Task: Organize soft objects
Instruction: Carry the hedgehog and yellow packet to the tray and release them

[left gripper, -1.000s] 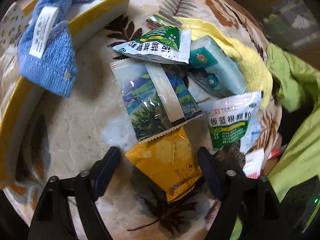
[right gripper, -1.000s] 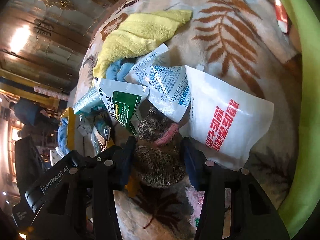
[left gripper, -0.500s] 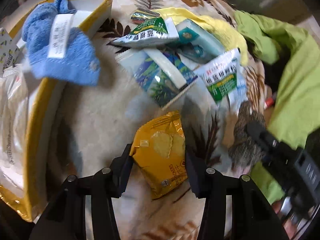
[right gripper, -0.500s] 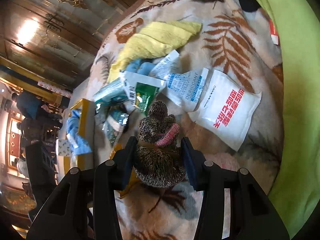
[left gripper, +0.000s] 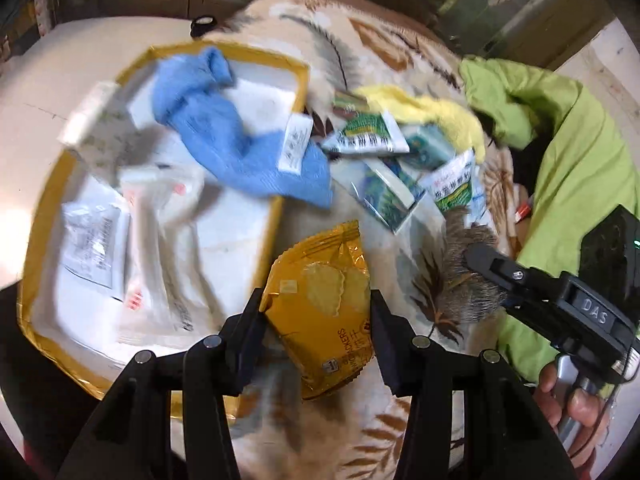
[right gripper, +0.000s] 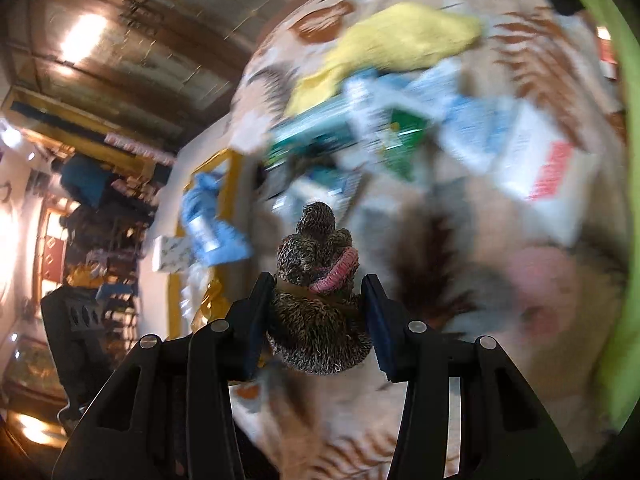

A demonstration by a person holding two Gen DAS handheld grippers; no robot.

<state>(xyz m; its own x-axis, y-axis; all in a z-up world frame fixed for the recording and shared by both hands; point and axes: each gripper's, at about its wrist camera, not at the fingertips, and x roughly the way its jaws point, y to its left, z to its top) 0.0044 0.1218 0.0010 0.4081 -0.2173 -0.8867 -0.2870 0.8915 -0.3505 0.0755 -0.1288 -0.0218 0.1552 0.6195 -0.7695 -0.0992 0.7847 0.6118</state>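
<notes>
Both of the person's tools were loaded. The left gripper (left gripper: 316,320) had its black jaws drawn partway in and pinched on a crinkly golden-yellow foil cracker packet (left gripper: 326,300), held clear of the leaf-patterned beige blanket (left gripper: 404,432) just beside the rim of the yellow-edged white cardboard box (left gripper: 280,216). The right gripper (right gripper: 316,312), likewise partly closed, squeezed a brown speckled knitted soft toy with a pink band (right gripper: 320,276) between its blue-faced pads, also above the blanket and a little short of the box.

To my eye the step in hand was carrying both catches over to the box. Doing it well looked a matter of keeping each squeeze steady, since foil slips and knit gives, and of bringing each thing fully past the yellow rim before letting go. A blue terry towel with a white sewn label (left gripper: 240,148) already sprawled over that rim, so I would have aimed for the bare white floor beside the clear plastic sachets (left gripper: 96,240). The two tools were near each other, so one going in first seemed wise.

Of writing, the packet read "CRACKERS" down its lower edge; the right tool's body showed "DAS" (left gripper: 594,314). The green-and-white sachets (left gripper: 366,136) left in the pile carried Chinese print too blurred to read.
</notes>
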